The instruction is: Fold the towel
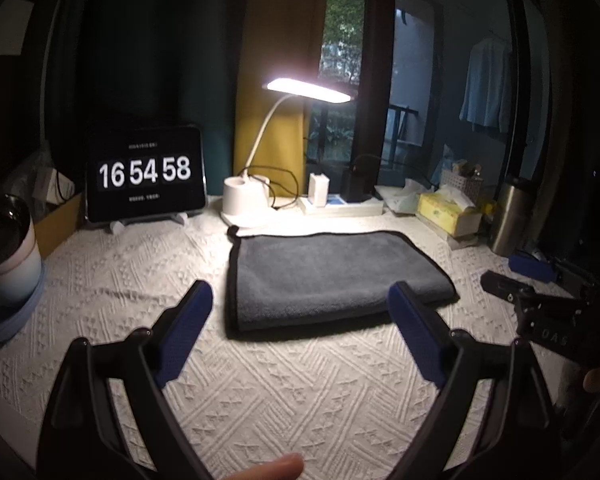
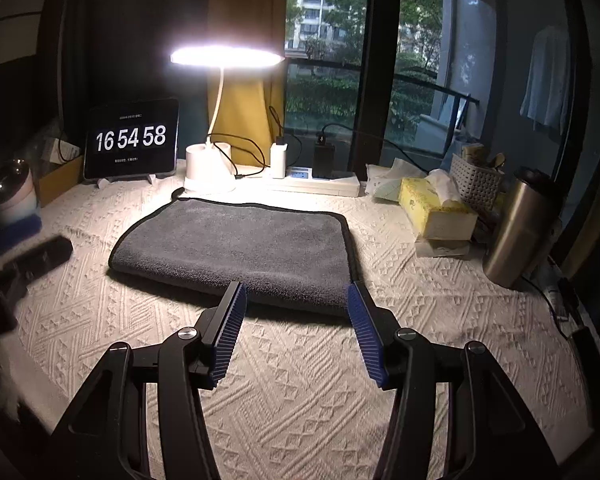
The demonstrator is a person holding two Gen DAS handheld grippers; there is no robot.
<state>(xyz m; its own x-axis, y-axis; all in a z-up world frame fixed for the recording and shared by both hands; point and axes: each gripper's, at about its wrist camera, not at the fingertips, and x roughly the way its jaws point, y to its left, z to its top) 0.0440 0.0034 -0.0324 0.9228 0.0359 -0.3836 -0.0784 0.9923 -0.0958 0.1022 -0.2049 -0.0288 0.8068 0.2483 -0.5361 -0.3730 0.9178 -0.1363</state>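
2 grippers hovering over textured white tablecloth [image 2: 300, 380], jaws spread wide, gripping nothing: left gripper [image 1: 300, 292], right gripper [image 2: 296, 292]. Lying flat just ahead: gray towel [image 2: 236, 248], black-edged, folded. Standing beyond: lit desk lamp [image 2: 226, 56], tablet clock [image 2: 131, 140] reading 16 54 58.
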